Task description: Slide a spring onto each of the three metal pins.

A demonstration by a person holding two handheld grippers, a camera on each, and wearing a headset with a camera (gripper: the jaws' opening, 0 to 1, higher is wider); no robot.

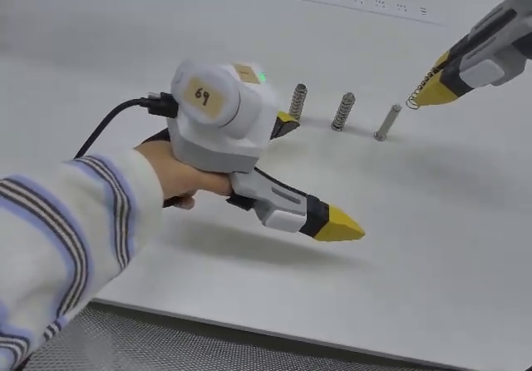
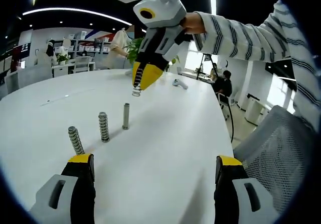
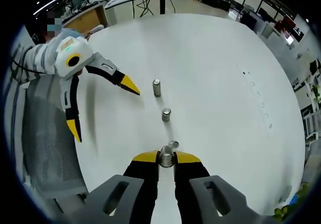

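Spring (image 3: 166,159) pinched between the jaws of the right gripper (image 1: 422,96), hanging just above the bare pin (image 1: 387,122) and slightly off to one side. I'd centre the coil's bore over that pin's tip, keep the axis upright, lower, and release only once the coils catch. Two sprung pins (image 1: 343,111) stand beside the bare pin. Left gripper (image 2: 155,159) jaws spread wide, empty, near the sprung pin farthest from the bare pin.

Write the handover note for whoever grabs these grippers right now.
Left gripper: open, empty, low over the table by the end pin.
Right gripper: shut on a spring, in the air close to the bare pin.
Done: end pin and middle pin carry springs.
Left: slide the held spring onto the bare pin.
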